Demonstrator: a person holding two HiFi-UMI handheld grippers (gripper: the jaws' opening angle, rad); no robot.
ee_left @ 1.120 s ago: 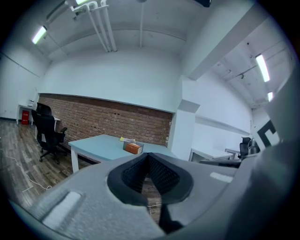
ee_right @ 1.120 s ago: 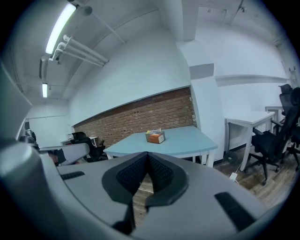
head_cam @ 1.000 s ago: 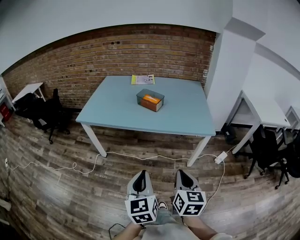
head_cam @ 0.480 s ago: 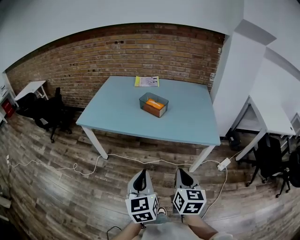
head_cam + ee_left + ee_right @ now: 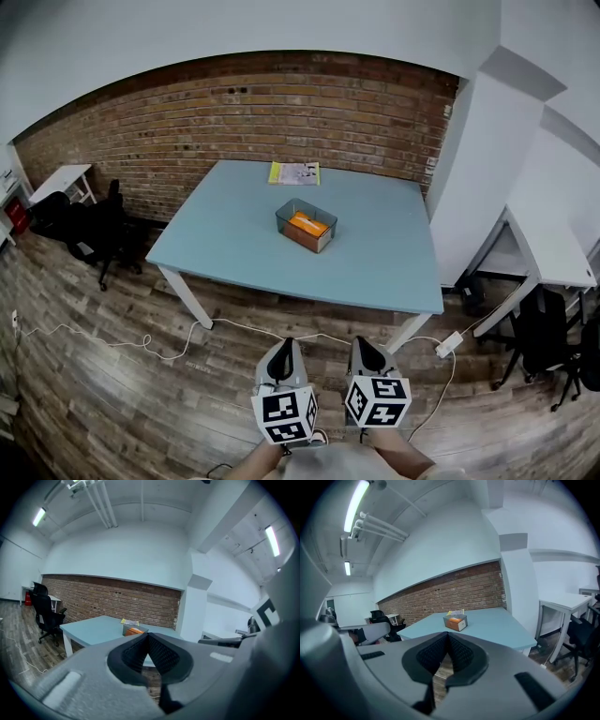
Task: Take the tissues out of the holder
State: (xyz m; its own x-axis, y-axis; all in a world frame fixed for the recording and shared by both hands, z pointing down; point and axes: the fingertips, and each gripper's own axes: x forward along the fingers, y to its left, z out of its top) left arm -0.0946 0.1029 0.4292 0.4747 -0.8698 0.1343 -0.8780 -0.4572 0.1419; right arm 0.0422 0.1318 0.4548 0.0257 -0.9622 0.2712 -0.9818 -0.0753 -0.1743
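On the table (image 5: 234,239), near its middle: clear holder (image 5: 322,240) with the orange tissues (image 5: 305,223) inside. Likely light, soft, crushable, so pinch the pack's top edge and lift straight up. Left gripper (image 5: 281,347) and right gripper (image 5: 367,345) are well short of the table, fingers pressed together, holding nothing.

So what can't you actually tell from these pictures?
Print on the yellow leaflet: too small, head view.
How many tissues lie in the holder: too far off in every view.
Back legs of the table: hidden under its top, head view.
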